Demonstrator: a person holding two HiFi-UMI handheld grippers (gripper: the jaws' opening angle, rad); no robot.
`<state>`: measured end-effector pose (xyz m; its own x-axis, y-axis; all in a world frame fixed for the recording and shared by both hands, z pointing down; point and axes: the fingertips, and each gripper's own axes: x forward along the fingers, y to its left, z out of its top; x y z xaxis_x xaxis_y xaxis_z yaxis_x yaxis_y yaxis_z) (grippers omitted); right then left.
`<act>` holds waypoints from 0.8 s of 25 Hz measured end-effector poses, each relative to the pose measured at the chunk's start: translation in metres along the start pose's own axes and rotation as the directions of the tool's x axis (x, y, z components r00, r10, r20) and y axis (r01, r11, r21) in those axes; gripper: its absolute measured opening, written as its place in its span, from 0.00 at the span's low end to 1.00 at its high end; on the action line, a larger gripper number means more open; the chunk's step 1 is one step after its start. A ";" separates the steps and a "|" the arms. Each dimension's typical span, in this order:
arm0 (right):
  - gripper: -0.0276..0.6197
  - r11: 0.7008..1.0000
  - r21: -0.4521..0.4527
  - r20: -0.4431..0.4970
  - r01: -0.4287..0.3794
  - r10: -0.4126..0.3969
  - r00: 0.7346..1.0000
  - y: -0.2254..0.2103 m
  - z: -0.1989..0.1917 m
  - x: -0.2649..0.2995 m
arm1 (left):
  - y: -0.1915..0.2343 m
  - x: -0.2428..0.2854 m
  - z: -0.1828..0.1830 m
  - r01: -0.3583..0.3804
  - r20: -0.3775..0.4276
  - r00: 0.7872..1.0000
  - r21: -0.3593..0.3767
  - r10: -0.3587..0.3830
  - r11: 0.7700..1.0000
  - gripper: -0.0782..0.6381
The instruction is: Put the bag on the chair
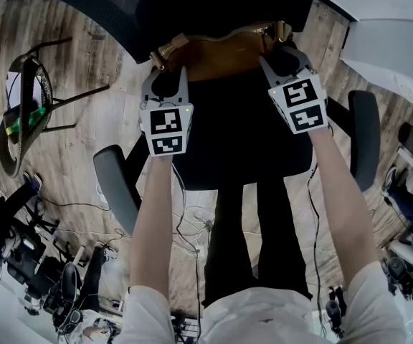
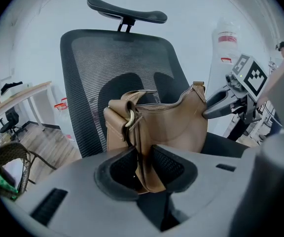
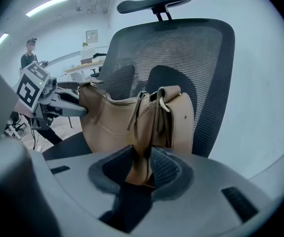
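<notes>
Office, seen through my remote rig: I hold a tan bag (image 1: 221, 54) slung between both claws in front of a black chair (image 3: 181, 53). My left claw (image 2: 143, 168) is pinching the leather at the bag's near end, pads pressed on it just below a brass ring (image 2: 129, 118). My right claw (image 3: 143, 168) is pinching the folded leather at the opposite end. The bag sits upright straight ahead of each claw, zip edge on top. The mesh backrest (image 2: 107, 58) is close behind it and the headrest (image 2: 127, 5) is higher still. The seat (image 1: 242, 156) lies beneath both claws, with one armrest (image 1: 117, 185) outside the left claw and another (image 1: 364, 145) outside the right. I cannot tell whether the bag's underside touches the seat.
</notes>
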<state>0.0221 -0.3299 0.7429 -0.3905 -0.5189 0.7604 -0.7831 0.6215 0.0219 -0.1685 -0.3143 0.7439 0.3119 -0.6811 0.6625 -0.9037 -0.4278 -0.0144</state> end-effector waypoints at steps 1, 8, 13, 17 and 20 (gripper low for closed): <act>0.22 1.000 0.001 -0.001 0.001 -0.001 1.000 0.000 -0.001 0.001 | 0.000 0.001 -0.001 -0.001 -0.002 1.000 0.003 0.001 1.000 0.24; 0.23 1.000 0.007 -0.004 0.014 -0.014 1.000 -0.003 -0.002 0.007 | 0.002 0.007 -0.003 -0.001 -0.015 1.000 -0.005 0.001 1.000 0.24; 0.24 0.999 0.013 -0.009 0.031 -0.031 0.999 -0.005 -0.001 0.012 | 0.003 0.008 -0.003 -0.002 -0.018 1.000 -0.009 0.002 1.000 0.24; 0.25 0.999 0.022 -0.010 0.036 -0.036 0.999 -0.007 -0.003 0.014 | 0.004 0.010 -0.003 -0.005 -0.018 1.000 -0.027 0.004 1.000 0.25; 0.26 0.999 0.025 -0.014 0.037 -0.036 0.999 -0.009 -0.005 0.018 | 0.005 0.013 -0.003 -0.007 -0.020 1.000 -0.036 0.007 0.999 0.25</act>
<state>0.0242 -0.3418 0.7591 -0.3549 -0.5326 0.7684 -0.8089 0.5870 0.0332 -0.1694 -0.3235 0.7546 0.3002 -0.6720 0.6769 -0.9160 -0.4012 0.0079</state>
